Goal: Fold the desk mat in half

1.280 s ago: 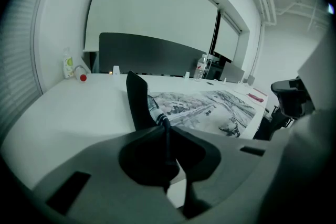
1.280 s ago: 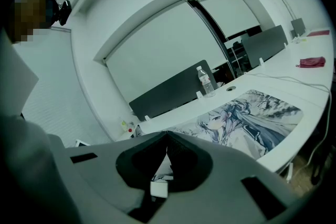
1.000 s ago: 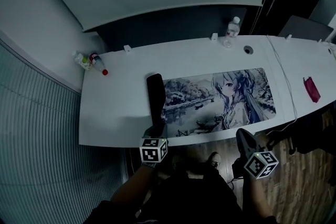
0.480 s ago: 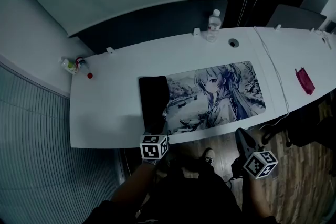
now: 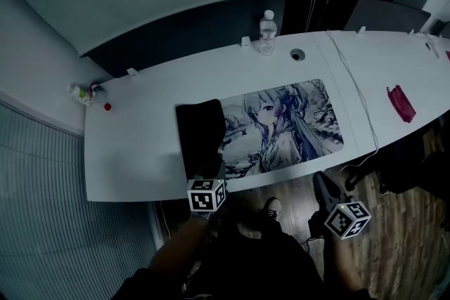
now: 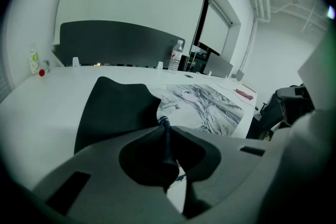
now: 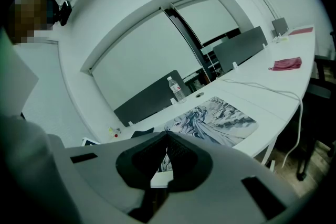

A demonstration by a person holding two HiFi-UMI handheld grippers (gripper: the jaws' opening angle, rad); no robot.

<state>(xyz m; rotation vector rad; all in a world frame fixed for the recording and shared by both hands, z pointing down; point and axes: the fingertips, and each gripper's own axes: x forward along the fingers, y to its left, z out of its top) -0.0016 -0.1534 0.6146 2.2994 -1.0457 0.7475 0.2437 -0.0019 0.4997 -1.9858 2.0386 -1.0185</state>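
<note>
Left gripper [image 5: 214,173] is clamped on the near left edge of the desk mat [image 5: 281,124]. Right gripper [image 5: 321,183] is closed on nothing, off the desk [image 5: 133,158]. A water bottle [image 5: 266,30], a cable [image 5: 354,98] and a red cloth [image 5: 398,103] lie clear of the mat. It runs lengthwise along the desk, print up, left end turned over black.
</note>
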